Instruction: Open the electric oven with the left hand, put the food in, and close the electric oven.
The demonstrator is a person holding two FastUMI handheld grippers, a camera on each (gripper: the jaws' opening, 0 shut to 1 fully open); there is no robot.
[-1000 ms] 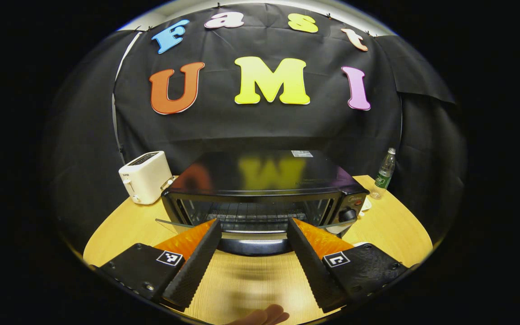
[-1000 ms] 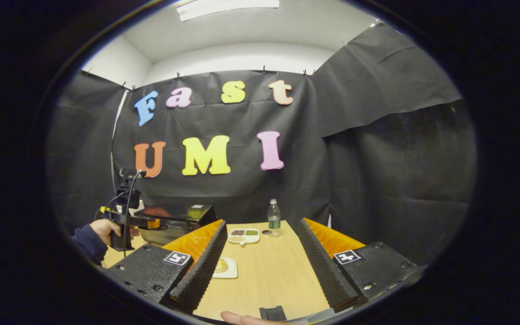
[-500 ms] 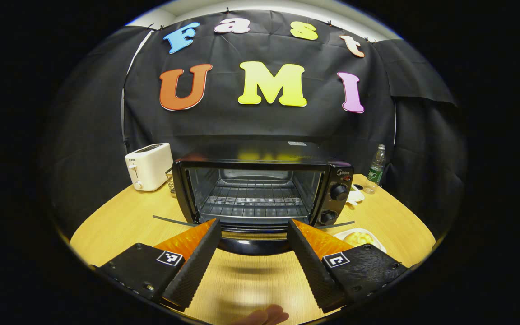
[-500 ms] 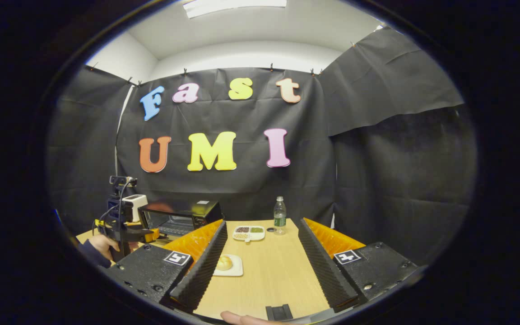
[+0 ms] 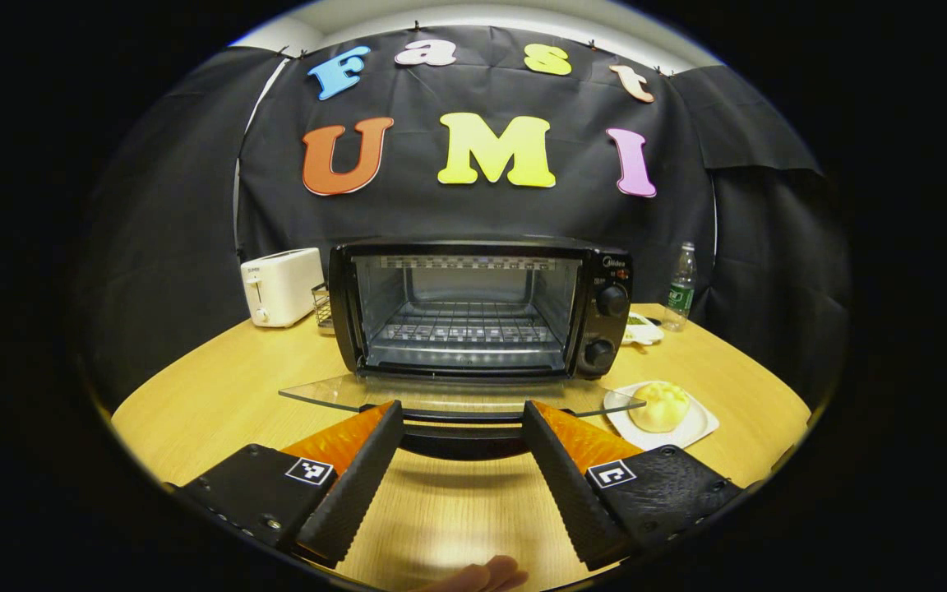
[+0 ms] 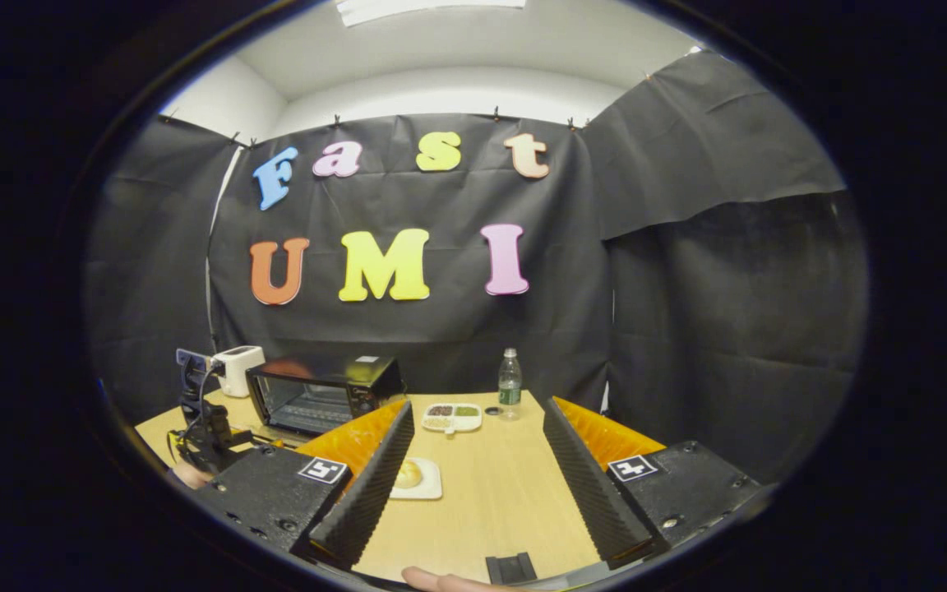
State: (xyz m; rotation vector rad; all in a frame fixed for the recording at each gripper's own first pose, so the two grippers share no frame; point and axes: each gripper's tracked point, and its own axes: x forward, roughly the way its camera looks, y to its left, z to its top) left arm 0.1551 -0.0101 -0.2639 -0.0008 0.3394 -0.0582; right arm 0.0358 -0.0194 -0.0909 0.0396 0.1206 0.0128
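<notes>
Since the earlier frames, the left gripper (image 5: 461,423) has been drawn back and lowered, and the oven door (image 5: 457,396) has come fully down.

Left gripper view: the electric oven (image 5: 473,306) is seen open on the wooden table (image 5: 210,386), its glass door lying flat toward the camera. The door handle (image 5: 461,440) sits between the spread fingers; whether either finger touches it cannot be told. The bun (image 5: 659,406) rests on a white plate (image 5: 699,427) just right of the door. The bun is judged soft and light, easily crushed; the plate is stiff and probably slippery, so a hold on its near rim is advised.

Right gripper view: the right gripper (image 6: 478,452) is held wide apart and empty above the table. The bun (image 6: 408,474) and its plate (image 6: 428,492) lie beside the left finger, partly hidden by it. The left gripper (image 6: 202,427) is seen far left, small and hard to make out. The oven (image 6: 321,393) stands beyond.
</notes>
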